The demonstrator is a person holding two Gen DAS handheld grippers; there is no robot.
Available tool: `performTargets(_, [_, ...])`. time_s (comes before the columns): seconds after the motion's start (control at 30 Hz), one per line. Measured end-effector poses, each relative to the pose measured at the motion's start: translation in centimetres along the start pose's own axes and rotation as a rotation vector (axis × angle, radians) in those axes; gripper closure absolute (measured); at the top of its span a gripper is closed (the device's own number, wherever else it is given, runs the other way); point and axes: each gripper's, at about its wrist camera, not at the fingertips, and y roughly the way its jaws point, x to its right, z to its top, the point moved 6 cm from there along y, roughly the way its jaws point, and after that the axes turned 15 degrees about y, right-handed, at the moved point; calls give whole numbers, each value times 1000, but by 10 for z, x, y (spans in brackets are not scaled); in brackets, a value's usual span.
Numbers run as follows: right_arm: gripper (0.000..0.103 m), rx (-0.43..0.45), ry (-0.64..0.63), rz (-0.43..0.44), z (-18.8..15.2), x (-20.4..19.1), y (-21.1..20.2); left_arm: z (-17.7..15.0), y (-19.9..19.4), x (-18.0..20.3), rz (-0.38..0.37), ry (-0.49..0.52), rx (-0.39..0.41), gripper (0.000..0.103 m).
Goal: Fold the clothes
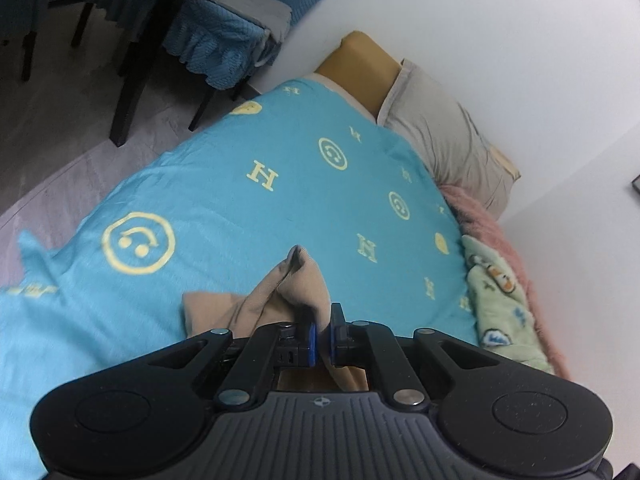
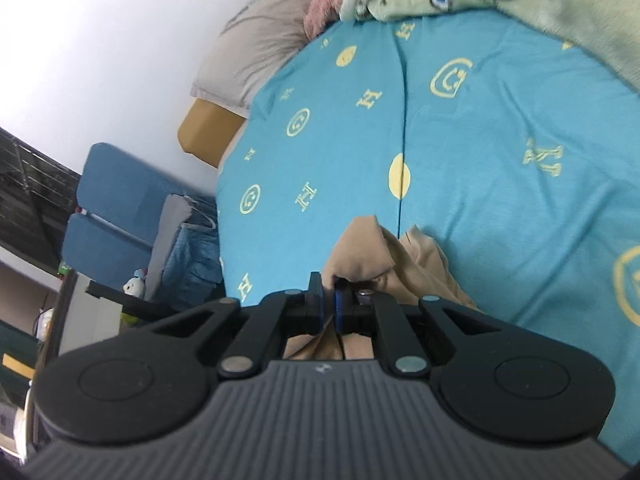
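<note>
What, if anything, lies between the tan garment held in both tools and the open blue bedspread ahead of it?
Nothing visible. The tan garment is pinched in the left tool and the right tool, and the blue bedspread just ahead is bare. The green blanket and grey pillow sit along the bed's wall side.

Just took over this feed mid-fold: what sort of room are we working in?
Most likely a bedroom: the tan garment is being folded on a bed spread with a turquoise sheet printed with yellow smiley faces, a grey pillow lies by the white wall, with a green cartoon-print fleece blanket alongside.
</note>
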Motion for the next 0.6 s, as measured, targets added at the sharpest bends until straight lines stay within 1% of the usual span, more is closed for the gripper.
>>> performTargets(0.07, [93,-12,-17,-27,2,5,20,-2,19,-8,-10,9,-10,95])
performTargets(0.13, [93,-30,-32,-71,3,12,38,-5,36,-15,-15,29,-15,93])
performTargets(0.2, [93,-52,-23,-95,3,17,51,-7,47,-19,-16,59,-20,93])
performTargets(0.3, [93,-57,-32,-126,3,18,60,-6,56,-20,-32,101,-27,92])
performTargets(0.33, [93,-57,-34,-137,3,19,61,-6,57,-20,-42,108,-27,89])
performTargets(0.43, [92,-54,-45,-144,2,17,58,-5,60,-17,-52,146,-30,85])
performTargets(0.47, [92,-52,-61,-146,1,15,57,-6,60,-17,-59,149,-32,83])
performTargets(0.53, [92,-49,-95,-138,0,13,55,-7,57,-13,-68,171,-27,67])
performTargets(0.6, [89,-47,-131,-118,-3,9,50,-8,49,-4,-62,235,-12,60])
